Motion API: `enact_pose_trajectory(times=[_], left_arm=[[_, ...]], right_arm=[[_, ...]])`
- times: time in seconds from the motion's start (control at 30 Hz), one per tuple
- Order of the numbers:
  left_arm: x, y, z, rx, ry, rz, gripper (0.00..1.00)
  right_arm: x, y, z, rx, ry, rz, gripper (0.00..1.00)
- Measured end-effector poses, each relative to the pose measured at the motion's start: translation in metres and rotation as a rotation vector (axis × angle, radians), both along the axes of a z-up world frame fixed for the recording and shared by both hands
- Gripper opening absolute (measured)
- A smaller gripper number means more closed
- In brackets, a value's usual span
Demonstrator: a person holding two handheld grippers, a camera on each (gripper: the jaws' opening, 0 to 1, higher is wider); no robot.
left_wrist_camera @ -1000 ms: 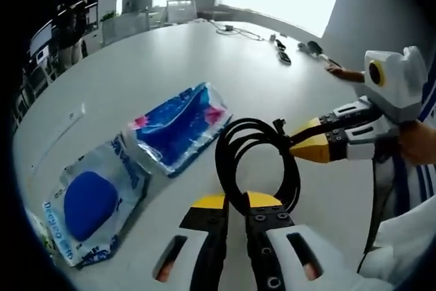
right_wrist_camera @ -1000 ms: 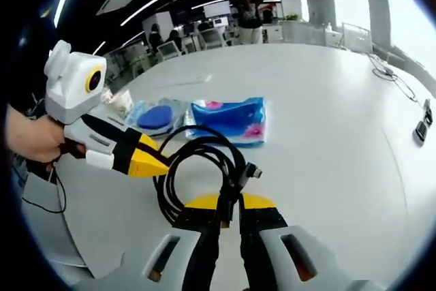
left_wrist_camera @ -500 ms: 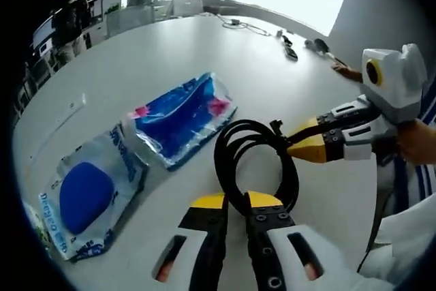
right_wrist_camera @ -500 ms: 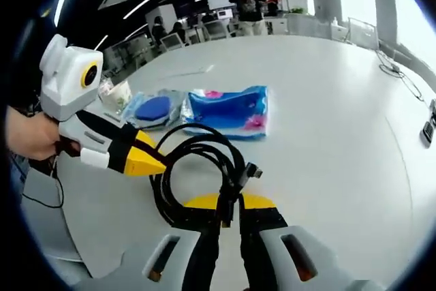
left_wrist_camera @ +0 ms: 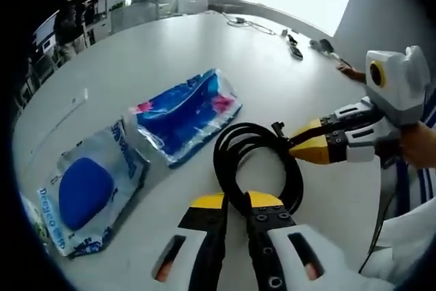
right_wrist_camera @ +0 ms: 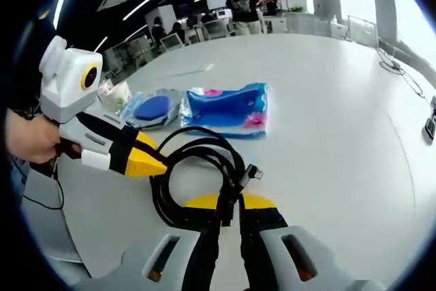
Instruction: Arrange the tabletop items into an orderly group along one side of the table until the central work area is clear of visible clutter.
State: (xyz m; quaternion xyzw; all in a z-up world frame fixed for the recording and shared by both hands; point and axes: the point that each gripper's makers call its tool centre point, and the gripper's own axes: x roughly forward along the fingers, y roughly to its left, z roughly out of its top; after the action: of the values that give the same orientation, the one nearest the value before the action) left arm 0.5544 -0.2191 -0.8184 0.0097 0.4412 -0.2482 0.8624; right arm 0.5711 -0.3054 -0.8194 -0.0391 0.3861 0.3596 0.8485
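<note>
One coiled black cable lies on the white table, and both grippers have hold of it. In the left gripper view the left gripper has its yellow-tipped jaws closed on the near side of the coil, while the right gripper comes in from the right with its jaws pinched on the coil's far side, beside the plug end. In the right gripper view the same cable is clamped at its near edge by the right gripper, and the left gripper grips the coil's left side, held by a hand.

Two plastic packets lie just beyond the cable, touching each other. One is a blue-and-pink pack, the nearer of the two to the coil; the other is a clear bag holding a round blue pad, on the pack's far side from the cable.

Well beyond the cable, near the table's far edge by the windows, lie one thin wire and a few small dark items that are too small to tell apart.
</note>
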Motion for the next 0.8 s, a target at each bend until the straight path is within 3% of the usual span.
enact_pose_trajectory(times=[0.8], left_arm=[[-0.0004, 0.0035, -0.0064, -0.009, 0.0, 0.041, 0.06]], right_arm=[[-0.0001, 0.0026, -0.0011, 0.0, 0.009, 0.017, 0.07]])
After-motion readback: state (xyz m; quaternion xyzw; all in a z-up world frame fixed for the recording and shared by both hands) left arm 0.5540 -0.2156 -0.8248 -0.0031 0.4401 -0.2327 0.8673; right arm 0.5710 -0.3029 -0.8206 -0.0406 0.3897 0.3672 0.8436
